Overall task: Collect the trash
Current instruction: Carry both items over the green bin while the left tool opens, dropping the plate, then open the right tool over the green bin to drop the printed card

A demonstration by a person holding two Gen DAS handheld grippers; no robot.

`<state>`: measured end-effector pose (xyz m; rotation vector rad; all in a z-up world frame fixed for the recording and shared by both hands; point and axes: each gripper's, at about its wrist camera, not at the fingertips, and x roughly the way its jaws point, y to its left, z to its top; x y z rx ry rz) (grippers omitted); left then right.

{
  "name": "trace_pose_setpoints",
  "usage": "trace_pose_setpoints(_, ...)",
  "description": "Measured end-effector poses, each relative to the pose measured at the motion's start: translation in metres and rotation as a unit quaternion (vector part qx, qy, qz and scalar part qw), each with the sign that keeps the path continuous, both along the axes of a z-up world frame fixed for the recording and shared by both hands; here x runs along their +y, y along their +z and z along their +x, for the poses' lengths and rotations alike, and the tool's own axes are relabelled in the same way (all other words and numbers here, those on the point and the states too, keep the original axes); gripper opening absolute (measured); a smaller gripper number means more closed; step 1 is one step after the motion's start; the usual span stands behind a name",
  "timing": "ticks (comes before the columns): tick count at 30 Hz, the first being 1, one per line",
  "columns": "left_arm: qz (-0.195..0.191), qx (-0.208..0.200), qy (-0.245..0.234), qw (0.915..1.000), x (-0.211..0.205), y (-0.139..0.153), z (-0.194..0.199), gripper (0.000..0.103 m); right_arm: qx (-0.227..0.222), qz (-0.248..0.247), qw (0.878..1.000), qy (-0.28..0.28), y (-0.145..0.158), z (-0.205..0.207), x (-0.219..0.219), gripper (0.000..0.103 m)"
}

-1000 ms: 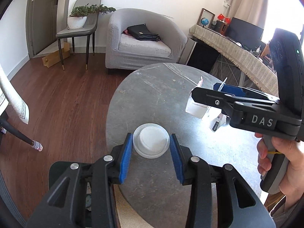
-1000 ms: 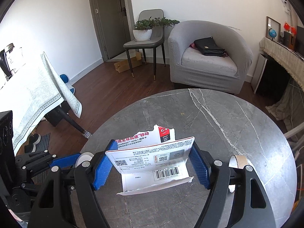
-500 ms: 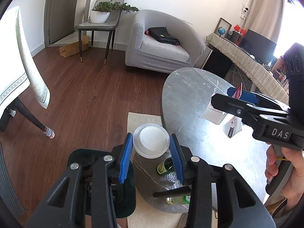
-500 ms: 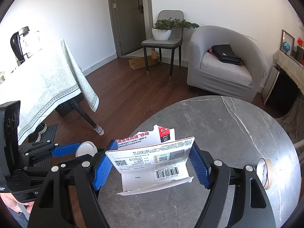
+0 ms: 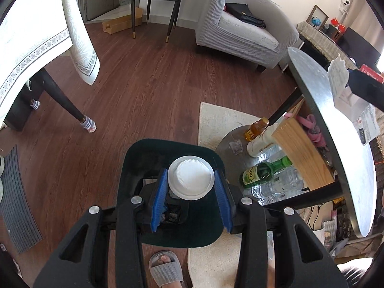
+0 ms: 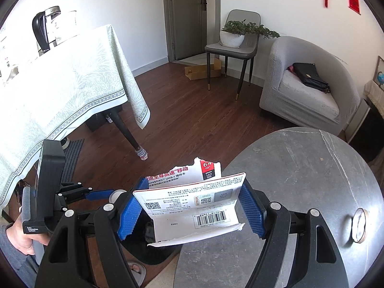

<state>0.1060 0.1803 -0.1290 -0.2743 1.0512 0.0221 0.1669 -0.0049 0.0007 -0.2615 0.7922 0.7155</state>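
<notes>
While the left claw (image 5: 190, 199) clamps its blue pads on the rim of a round white plastic lid (image 5: 191, 180), it holds that lid flat, directly above the open mouth of the dark green plastic bin (image 5: 134, 158) on the floor below it, a position that looks chosen so the lid can simply drop in. Some scraps already lie at the bin's bottom, beneath the claw. The right claw (image 6: 192, 212) is likewise clamped, gripping a torn white and red memory-card package (image 6: 192, 204) by its side edges so the card stands upright between the pads; it sits over the near edge of the round grey marble bench (image 6: 312, 180), with the bin's dark rim just below and toward the left claw. A second ago the left claw hung over the bench top; it has since swung off the bench and out over the bin. The right claw has drifted the same way, its grip unchanged.
</notes>
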Motion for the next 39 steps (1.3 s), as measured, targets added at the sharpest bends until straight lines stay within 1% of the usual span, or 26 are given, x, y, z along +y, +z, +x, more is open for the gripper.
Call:
trace_pose_setpoints(6, 0.010, 0.041, 0.001, 0.9991, 0.012, -0.028, -0.003, 0.042, 0.015, 0.000, 1.000, 0.020, -0.008, -0.005, 0.026, 0.075)
trace_pose_setpoints(11, 0.022, 0.077, -0.003, 0.9968, 0.019, -0.050, -0.003, 0.042, 0.025, -0.013, 0.999, 0.035, -0.018, -0.009, 0.049, 0.075)
trace_pose_setpoints(13, 0.019, 0.095, -0.008, 0.9952, 0.023, -0.059, -0.004, 0.042, 0.029, -0.017, 0.999, 0.039, -0.022, -0.010, 0.056, 0.075)
trace_pose_setpoints(15, 0.021, 0.107, -0.007, 0.9940, 0.025, -0.066, -0.005, 0.047, 0.033, -0.024, 0.998, 0.041, -0.027, -0.007, 0.065, 0.075)
trace_pose_setpoints(16, 0.024, 0.108, -0.008, 0.9938, 0.026, -0.067, -0.006, 0.052, 0.034, -0.025, 0.998, 0.042, -0.028, -0.007, 0.068, 0.075)
trace_pose_setpoints(17, 0.026, 0.110, -0.008, 0.9935, 0.028, -0.069, -0.007, 0.054, 0.035, -0.027, 0.998, 0.043, -0.030, -0.007, 0.070, 0.075)
trace_pose_setpoints(19, 0.030, 0.114, -0.007, 0.9930, 0.030, -0.070, -0.009, 0.054, 0.037, -0.031, 0.998, 0.044, -0.033, -0.006, 0.075, 0.075)
trace_pose_setpoints(23, 0.035, 0.108, -0.004, 0.9936, 0.039, -0.066, -0.014, 0.054, 0.041, -0.035, 0.997, 0.048, -0.040, -0.009, 0.085, 0.075)
trace_pose_setpoints(30, 0.031, 0.090, 0.024, 0.9952, 0.065, -0.052, -0.026, 0.053, 0.054, -0.046, 0.996, 0.049, -0.056, -0.007, 0.102, 0.075)
trace_pose_setpoints(34, 0.028, 0.071, 0.039, 0.9963, 0.080, -0.039, -0.033, 0.049, 0.061, -0.058, 0.995, 0.052, -0.070, -0.008, 0.114, 0.075)
trace_pose_setpoints(39, 0.025, 0.049, 0.058, 0.9968, 0.095, -0.021, -0.039, 0.041, 0.079, -0.077, 0.992, 0.053, -0.090, -0.007, 0.126, 0.075)
